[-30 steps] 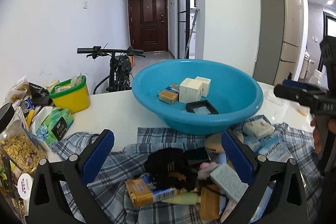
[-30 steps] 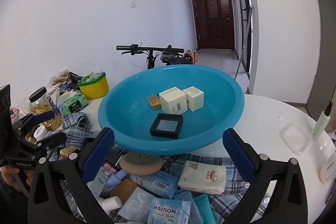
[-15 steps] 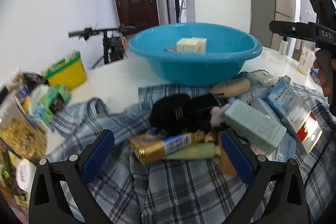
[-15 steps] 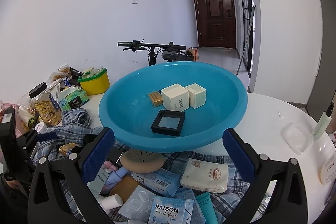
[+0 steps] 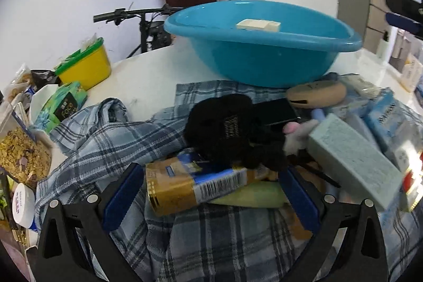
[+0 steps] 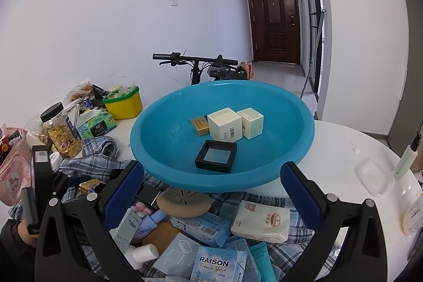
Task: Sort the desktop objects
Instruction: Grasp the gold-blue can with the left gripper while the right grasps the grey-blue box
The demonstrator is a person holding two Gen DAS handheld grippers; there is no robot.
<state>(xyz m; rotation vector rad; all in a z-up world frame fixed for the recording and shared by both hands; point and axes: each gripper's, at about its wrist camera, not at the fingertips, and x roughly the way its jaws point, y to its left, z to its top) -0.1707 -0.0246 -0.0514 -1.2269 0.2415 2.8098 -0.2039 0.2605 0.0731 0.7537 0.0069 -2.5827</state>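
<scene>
Because the shiny gold and blue foil packet (image 5: 190, 185) lying on the blue checked cloth (image 5: 111, 139) on the desk between the wide-open left tongs (image 5: 208, 196) looks light, soft and slippery, pinch its middle gently, while the right tongs (image 6: 211, 193) hang wide and empty.

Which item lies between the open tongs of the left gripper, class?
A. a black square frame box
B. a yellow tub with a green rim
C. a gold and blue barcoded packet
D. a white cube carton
C: in the left wrist view, the gold and blue barcoded packet lies on the plaid cloth between the open tongs of the left gripper, not yet clamped.
</scene>
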